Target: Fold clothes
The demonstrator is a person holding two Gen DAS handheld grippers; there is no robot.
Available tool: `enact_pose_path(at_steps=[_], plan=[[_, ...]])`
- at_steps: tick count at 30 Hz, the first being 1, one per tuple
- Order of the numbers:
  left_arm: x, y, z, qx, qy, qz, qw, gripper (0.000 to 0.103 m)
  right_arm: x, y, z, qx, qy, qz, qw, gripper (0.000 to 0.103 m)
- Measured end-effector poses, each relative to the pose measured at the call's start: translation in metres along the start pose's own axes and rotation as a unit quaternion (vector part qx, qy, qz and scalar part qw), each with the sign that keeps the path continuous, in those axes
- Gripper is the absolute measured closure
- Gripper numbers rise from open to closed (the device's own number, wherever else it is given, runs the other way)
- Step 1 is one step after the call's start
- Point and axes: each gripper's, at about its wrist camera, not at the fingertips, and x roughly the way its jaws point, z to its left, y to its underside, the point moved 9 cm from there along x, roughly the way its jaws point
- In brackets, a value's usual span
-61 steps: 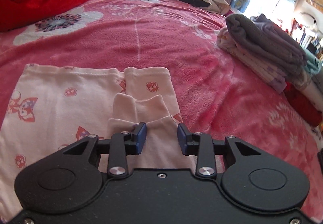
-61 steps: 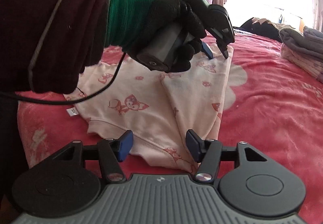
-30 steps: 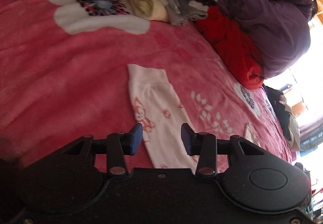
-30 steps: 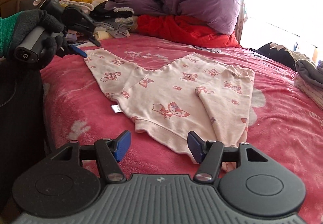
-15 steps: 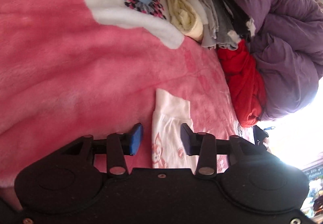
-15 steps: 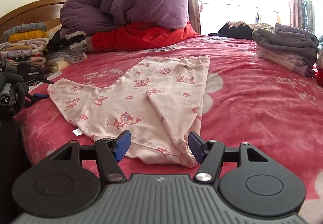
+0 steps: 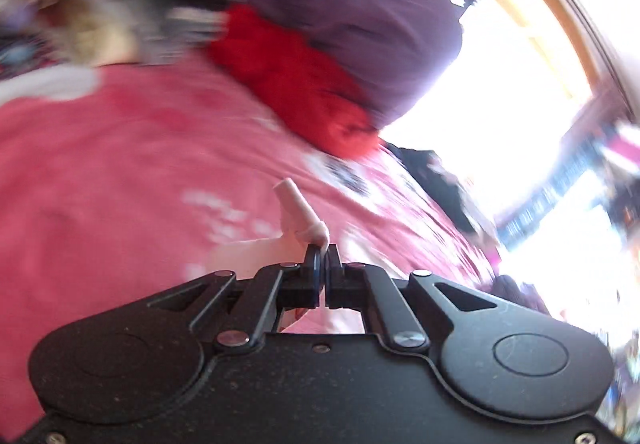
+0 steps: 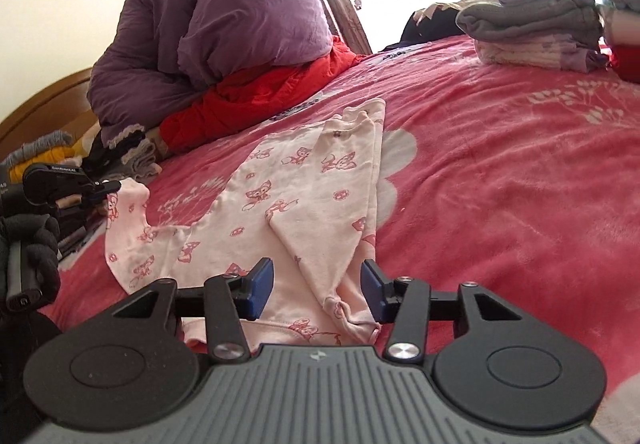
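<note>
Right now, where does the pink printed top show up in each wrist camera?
Left wrist: only the pink printed top's cuff, pinched in the left gripper, low centre.
Right wrist: spread across centre, right gripper's fingers closing over its hem.
Shared landmark: purple duvet.

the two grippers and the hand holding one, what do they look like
The left gripper has a speckled black body, silver screws and blue-padded fingers. The right gripper has a ribbed grey body, black linkages and blue pads. A black knit glove covers the hand on the left gripper's handle.
</note>
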Motion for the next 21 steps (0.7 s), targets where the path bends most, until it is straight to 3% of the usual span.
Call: enact_pose_path(at_steps=[6,11,13,14,15,16,18,21], plan=[[0.036,0.054,-0.090,0.116,0.038,0.047,0.9914,0.103,0.000,-0.010,-0.033,0.131,-0.037,-0.020,0.990,0.053],[0.073,0.106,-0.157,0.182,0.066,0.087,0.9773,0.103,-0.004,-0.011,-0.071,0.251,-0.052,-0.040,0.966,0.053],[0.088,0.131,-0.182,0.207,0.096,0.127,0.9653,0.101,-0.004,-0.008,-0.087,0.295,-0.053,-0.047,0.953,0.053],[0.094,0.144,-0.192,0.215,0.112,0.152,0.9582,0.089,-0.003,-0.007,-0.094,0.314,-0.053,-0.050,0.947,0.053],[0.094,0.152,-0.197,0.211,0.124,0.165,0.9552,0.067,-0.002,-0.005,-0.099,0.329,-0.054,-0.051,0.941,0.053],[0.088,0.152,-0.198,0.206,0.134,0.158,0.9563,0.059,0.000,-0.004,-0.104,0.344,-0.054,-0.052,0.936,0.053],[0.072,0.141,-0.192,0.200,0.138,0.142,0.9596,0.056,0.002,-0.003,-0.108,0.354,-0.055,-0.053,0.932,0.054],[0.056,0.110,-0.151,0.177,0.082,0.124,0.9729,0.056,0.008,-0.005,-0.103,0.339,-0.056,-0.048,0.938,0.050]])
